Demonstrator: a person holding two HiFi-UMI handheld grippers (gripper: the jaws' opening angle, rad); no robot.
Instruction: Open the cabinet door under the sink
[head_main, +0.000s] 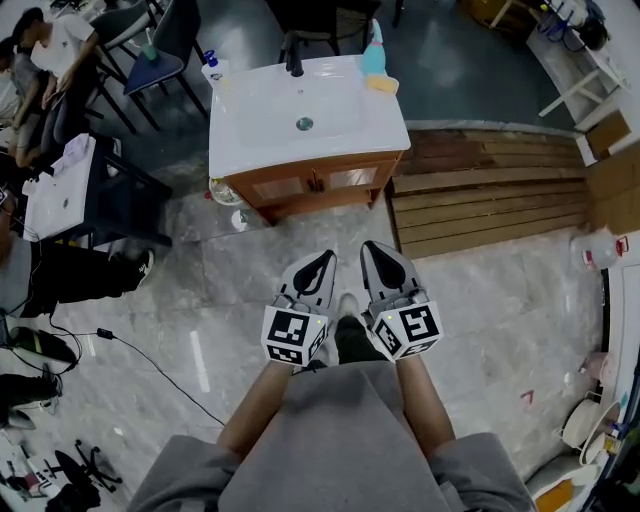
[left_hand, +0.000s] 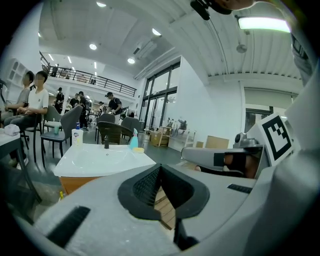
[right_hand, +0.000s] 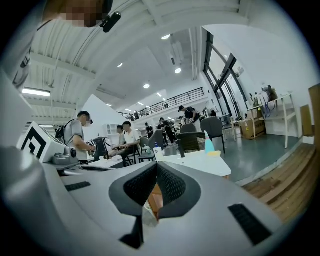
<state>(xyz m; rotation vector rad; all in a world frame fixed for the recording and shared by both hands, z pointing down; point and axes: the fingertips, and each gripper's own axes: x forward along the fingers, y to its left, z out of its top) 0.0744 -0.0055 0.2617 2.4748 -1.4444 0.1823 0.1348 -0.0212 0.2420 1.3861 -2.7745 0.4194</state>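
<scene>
You held the left gripper and right gripper at centre frame, both jaws together and empty, below the closed cabinet door.

Grey marble-tile floor, wooden plank platform to the right, dark teal floor beyond. Dark chairs and black table at left, cable on the tiles. Tall windows, white ceiling, strip light, mezzanine railing.
</scene>
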